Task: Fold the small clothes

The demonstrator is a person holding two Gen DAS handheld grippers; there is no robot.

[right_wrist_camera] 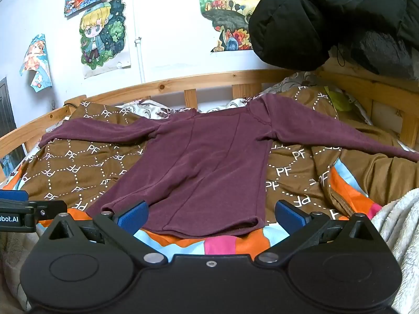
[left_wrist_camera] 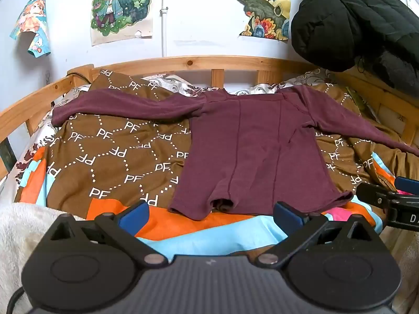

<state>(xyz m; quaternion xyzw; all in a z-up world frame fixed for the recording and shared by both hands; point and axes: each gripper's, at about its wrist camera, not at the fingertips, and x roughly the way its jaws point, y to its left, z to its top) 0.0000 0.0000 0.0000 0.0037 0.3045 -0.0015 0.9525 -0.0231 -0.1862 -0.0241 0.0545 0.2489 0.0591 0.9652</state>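
The shirt (left_wrist_camera: 251,144) lies flat on the bed, spread over a brown quilt (left_wrist_camera: 115,151) printed with white letters. It is maroon and long-sleeved; its collar points toward the wooden rail (left_wrist_camera: 199,62) at the far edge of the bed, and its hem lies at the near edge, over a blanket (left_wrist_camera: 209,238) of orange, blue and pink patches. One sleeve stretches out toward the bed's left edge, the other toward the right edge. Two seams run down the body of the shirt, and the hem puckers a little near the middle.

The left tool (left_wrist_camera: 210,214) hovers just short of the hem, its blue fingers (left_wrist_camera: 134,217) wide apart and holding nothing. The right tool (right_wrist_camera: 210,213) hangs over the hem's right part, also spread wide, with nothing between its pads (right_wrist_camera: 289,213).

A black jacket (right_wrist_camera: 340,18) hangs at the bed's far right corner. Drawings (left_wrist_camera: 121,5) are stuck on the wall behind the rail.
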